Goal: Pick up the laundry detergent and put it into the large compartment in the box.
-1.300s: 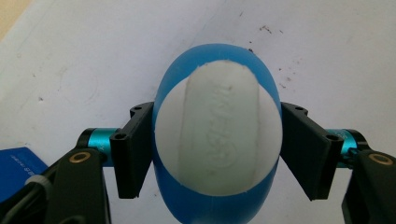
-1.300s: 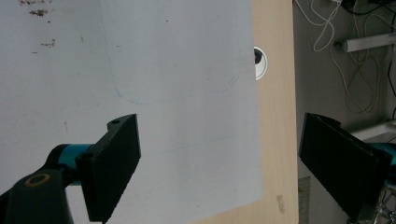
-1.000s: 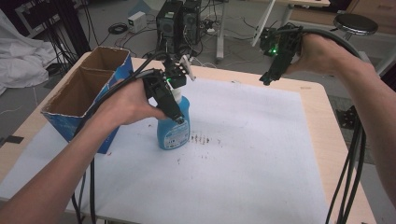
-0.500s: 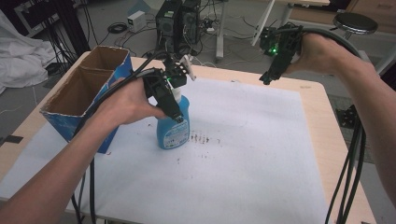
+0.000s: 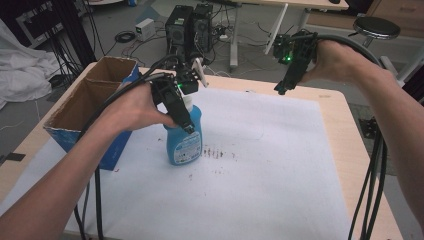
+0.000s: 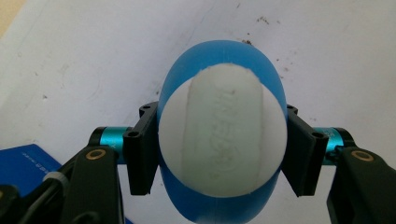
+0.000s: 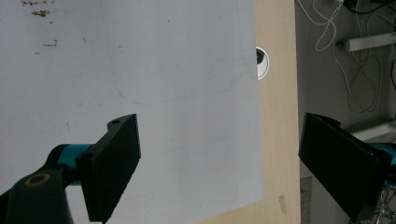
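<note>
each claw is black: the left claw [image 6: 219, 154] has flat rectangular jaws on teal collars, brass-ringed pivots at seven and five o'clock. the right claw [image 7: 219, 170] has ribbed pads and a green light on top, and thick black cables [image 5: 372, 165] trail from both claws past bare, sleeveless forearms.

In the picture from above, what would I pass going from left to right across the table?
Cardboard box → left gripper clamped on the blue bottle → brown crumbs on the white sheet → right gripper, held up with nothing in it.
</note>
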